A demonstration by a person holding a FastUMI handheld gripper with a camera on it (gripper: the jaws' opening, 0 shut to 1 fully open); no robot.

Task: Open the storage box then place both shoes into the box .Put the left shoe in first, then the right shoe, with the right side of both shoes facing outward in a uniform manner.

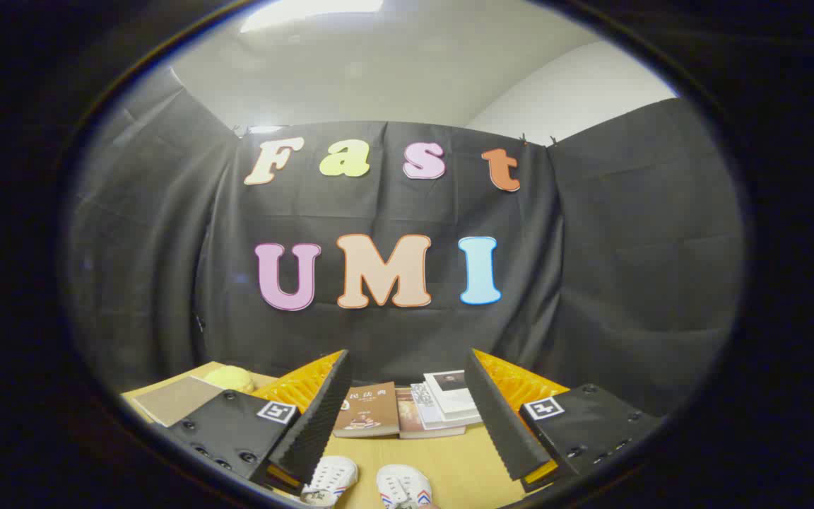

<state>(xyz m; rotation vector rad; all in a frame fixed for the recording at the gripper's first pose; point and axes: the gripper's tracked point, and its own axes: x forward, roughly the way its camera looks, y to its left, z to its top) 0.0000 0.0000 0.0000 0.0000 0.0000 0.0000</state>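
Below spread fingers of hand-held gripper: both shoes on bench, toes pointing ahead toward books. Nothing grasped; storage box unseen.

Setting: an indoor recording booth staged as a small household corner, not a lived-in room. Evidence: black cloth hung as walls on three sides, pinned along its top edge, with plain white room wall and a ceiling light above it. Furnishings: pale wooden desk bearing a row of books, a flat notebook, a yellow sponge and white shoes.
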